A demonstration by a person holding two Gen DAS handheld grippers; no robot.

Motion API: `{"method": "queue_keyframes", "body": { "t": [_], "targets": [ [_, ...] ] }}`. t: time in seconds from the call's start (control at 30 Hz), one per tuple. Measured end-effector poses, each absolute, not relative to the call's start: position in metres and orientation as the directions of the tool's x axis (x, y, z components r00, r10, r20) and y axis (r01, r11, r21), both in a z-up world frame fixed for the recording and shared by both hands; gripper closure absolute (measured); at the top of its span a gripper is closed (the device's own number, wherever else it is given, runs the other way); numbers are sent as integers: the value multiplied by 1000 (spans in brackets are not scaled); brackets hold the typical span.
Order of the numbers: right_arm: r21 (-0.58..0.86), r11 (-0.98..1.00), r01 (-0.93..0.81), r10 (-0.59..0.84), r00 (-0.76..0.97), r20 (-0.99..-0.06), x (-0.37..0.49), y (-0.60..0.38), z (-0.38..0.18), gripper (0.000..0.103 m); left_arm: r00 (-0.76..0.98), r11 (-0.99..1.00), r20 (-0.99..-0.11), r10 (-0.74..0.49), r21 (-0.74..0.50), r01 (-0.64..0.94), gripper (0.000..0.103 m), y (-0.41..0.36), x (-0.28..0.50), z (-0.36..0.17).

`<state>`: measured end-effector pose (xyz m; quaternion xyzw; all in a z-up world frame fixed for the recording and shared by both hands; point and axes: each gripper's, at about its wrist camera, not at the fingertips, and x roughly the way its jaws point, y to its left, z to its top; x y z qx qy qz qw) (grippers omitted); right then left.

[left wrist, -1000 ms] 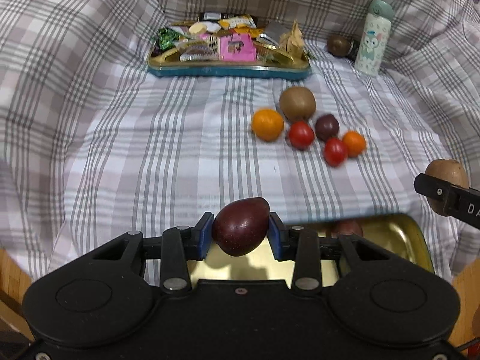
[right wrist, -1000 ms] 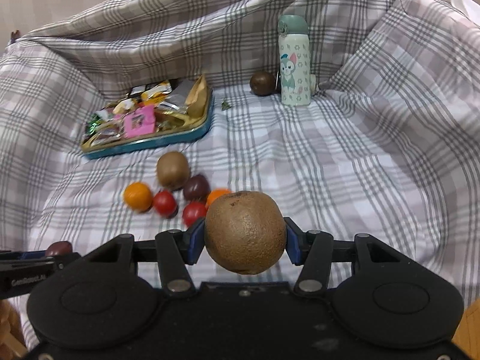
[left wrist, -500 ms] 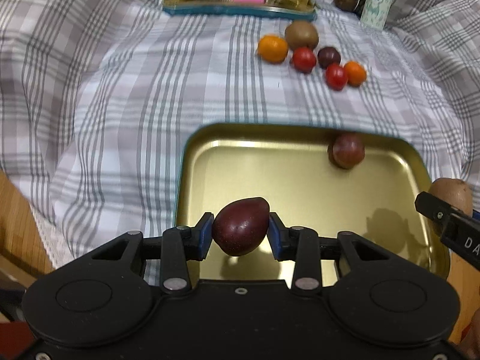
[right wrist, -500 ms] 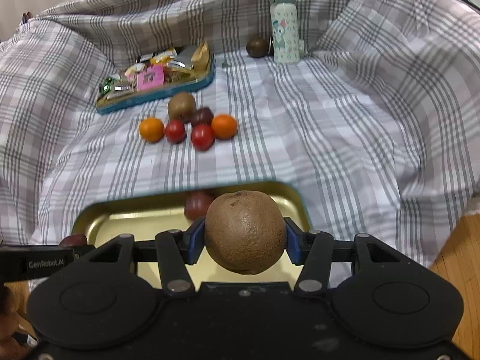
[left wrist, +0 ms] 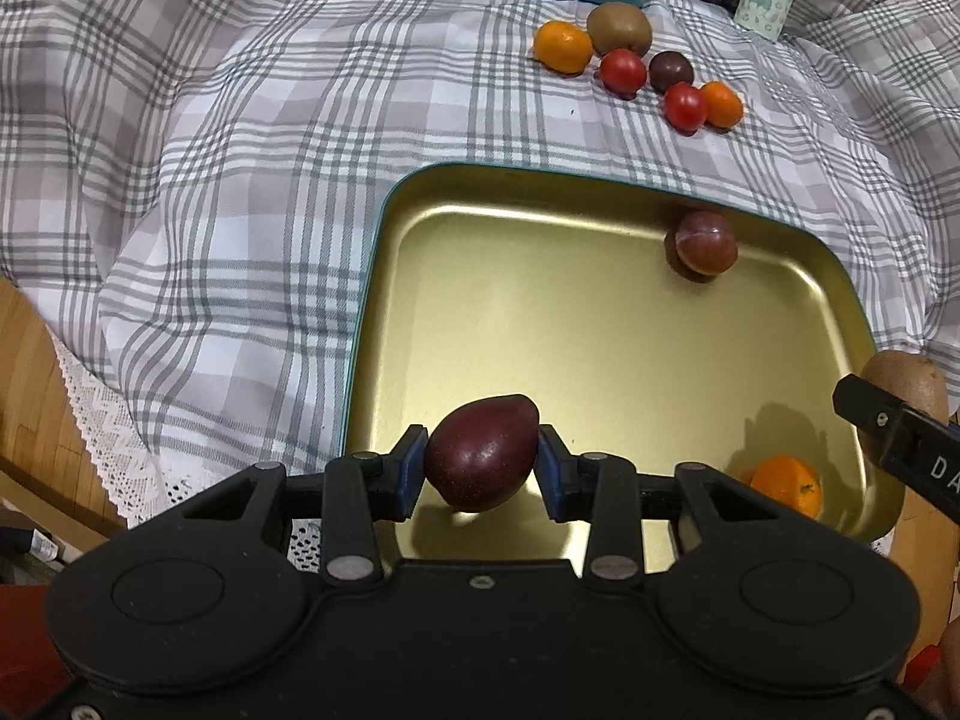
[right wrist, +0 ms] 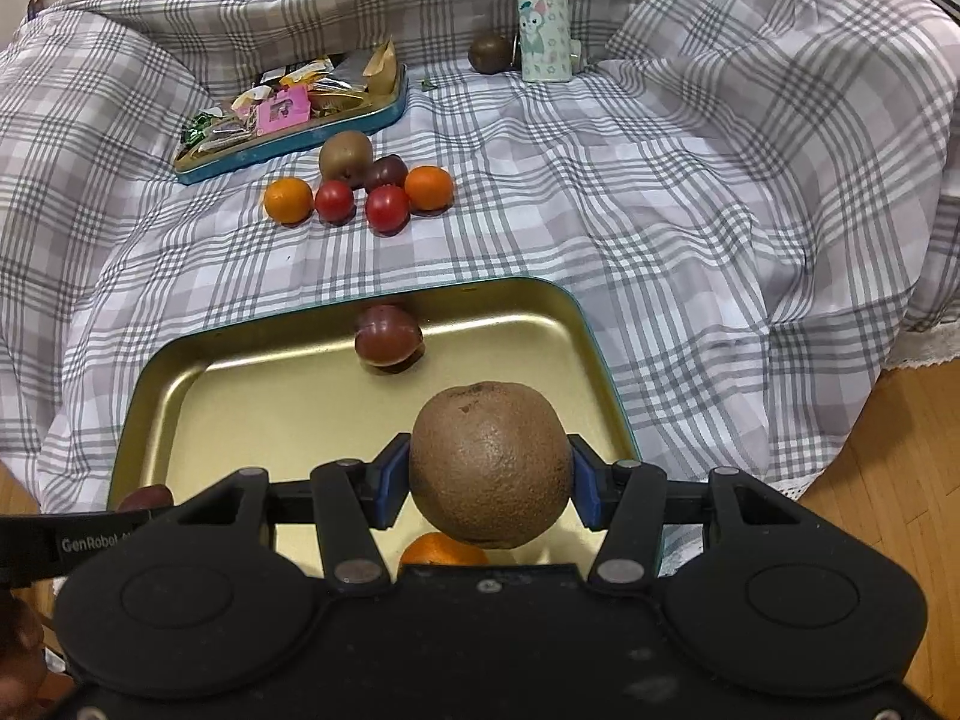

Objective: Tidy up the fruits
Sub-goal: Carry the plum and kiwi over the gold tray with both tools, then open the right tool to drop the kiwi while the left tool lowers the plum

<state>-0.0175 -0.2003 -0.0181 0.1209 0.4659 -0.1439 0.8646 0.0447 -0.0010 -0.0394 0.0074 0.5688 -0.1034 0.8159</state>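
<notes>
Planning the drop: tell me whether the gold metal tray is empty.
Not empty. The gold metal tray holds a reddish-brown round plum and an orange mandarin.

You have a gold tray [left wrist: 600,324] of smooth metal in front of you – satin rather than mirror-bright, with soft reflections. It sits on a checked cloth [left wrist: 240,150], matt woven fabric lying in folds, edged with white lace [left wrist: 114,456]. Beyond the cloth's edge you see wooden flooring [right wrist: 870,480] with a low sheen. Your grippers' bodies are matt black plastic, the pads [left wrist: 411,471] blue. The dark plum [left wrist: 482,459] has a smooth, glossy skin; the kiwi [right wrist: 490,465] is dull, rough and finely pitted. The tomatoes [right wrist: 387,208] shine – the snack packets [right wrist: 282,108] in the far tray look like glossy foil and plastic.
</notes>
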Motion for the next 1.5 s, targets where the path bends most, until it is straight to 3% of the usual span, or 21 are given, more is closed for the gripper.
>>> {"method": "queue_keyframes", "body": {
  "t": [0.47, 1.5],
  "targets": [
    [61, 928, 367, -147, 512, -846, -21, -200, -27, 48, 407, 985, -909, -87, -19, 170, 56, -4, 33, -35],
    [88, 923, 375, -130, 518, -846, -25, -204, -27, 48, 424, 986, -902, -80, -10, 165, 56, -4, 30, -31]
  ]
}}
